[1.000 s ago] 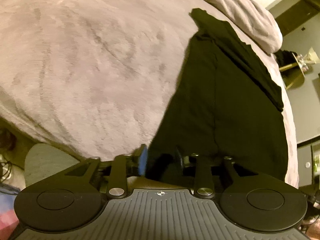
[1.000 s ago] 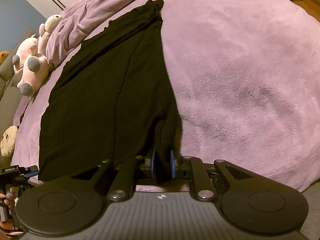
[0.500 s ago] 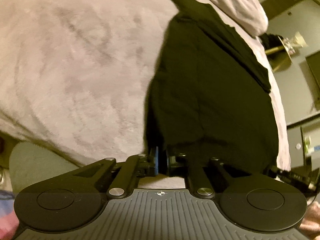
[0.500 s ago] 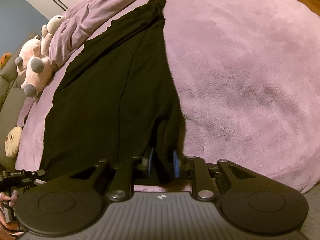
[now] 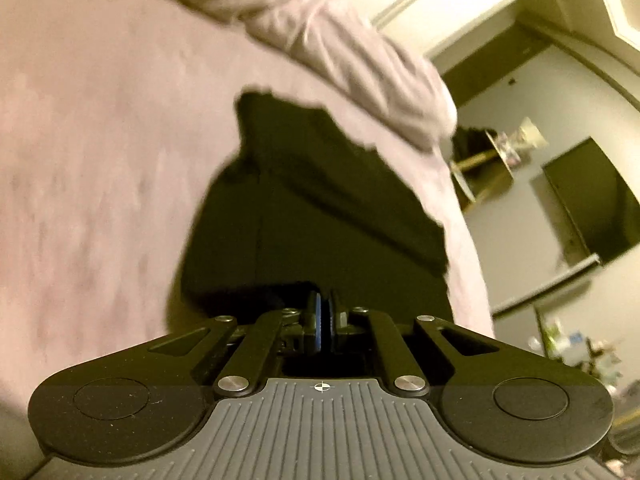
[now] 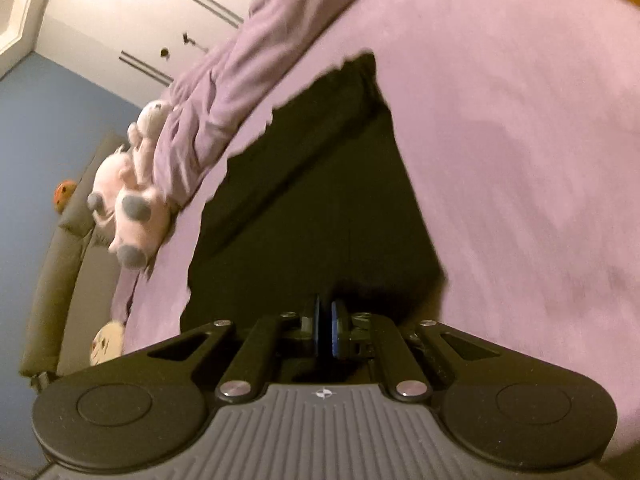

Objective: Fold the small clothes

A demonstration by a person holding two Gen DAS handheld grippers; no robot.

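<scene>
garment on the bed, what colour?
Plain black garment, on a pinkish-purple blanket. Right wrist view shows it best.

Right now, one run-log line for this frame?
left hand-held gripper: shut on black garment | right hand-held gripper: shut on black garment | surface: purple blanket | fold: not yet done

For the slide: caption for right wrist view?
Right claw shut on black garment's near edge, over purple blanket.

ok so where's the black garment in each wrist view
Left wrist: the black garment fills the lower centre, running up from the gripper toward the bunched blanket.
Right wrist: it sits at centre, narrowing toward the top.
Shared landmark: the bunched blanket along its far edge.
</scene>
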